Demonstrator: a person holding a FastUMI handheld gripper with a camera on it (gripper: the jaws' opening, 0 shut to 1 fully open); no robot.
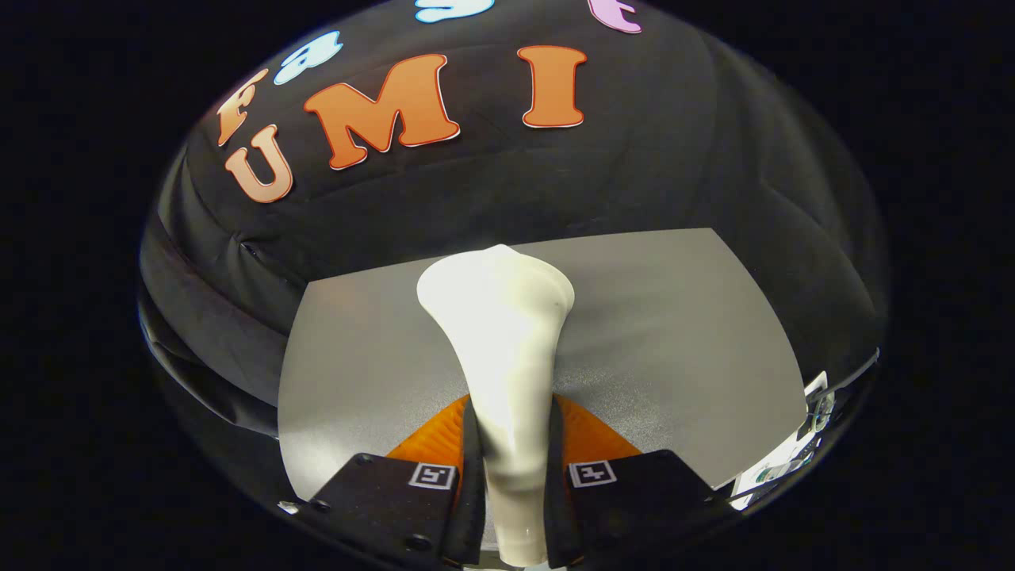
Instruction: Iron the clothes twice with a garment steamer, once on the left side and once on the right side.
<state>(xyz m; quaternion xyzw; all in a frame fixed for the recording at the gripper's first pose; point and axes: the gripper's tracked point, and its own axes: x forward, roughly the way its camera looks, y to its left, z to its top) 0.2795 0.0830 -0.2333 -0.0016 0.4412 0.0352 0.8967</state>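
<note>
— What has the gripper [511,476] got?
— The steamer [503,349] — both fingers [468,468] press on its white handle from either side, closed tight around it.
— And where does the steamer point?
— Straight ahead of the fingers, its wide head out over the grey counter [674,333], with the black booth wall beyond.

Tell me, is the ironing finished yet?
Not yet, it seems. Done: the gripper is shut on the cream plastic garment steamer, both fingers pressing its handle. In hand: its wide head sits over the grey table. Left: I see no clothes, so both passes look undone.
</note>
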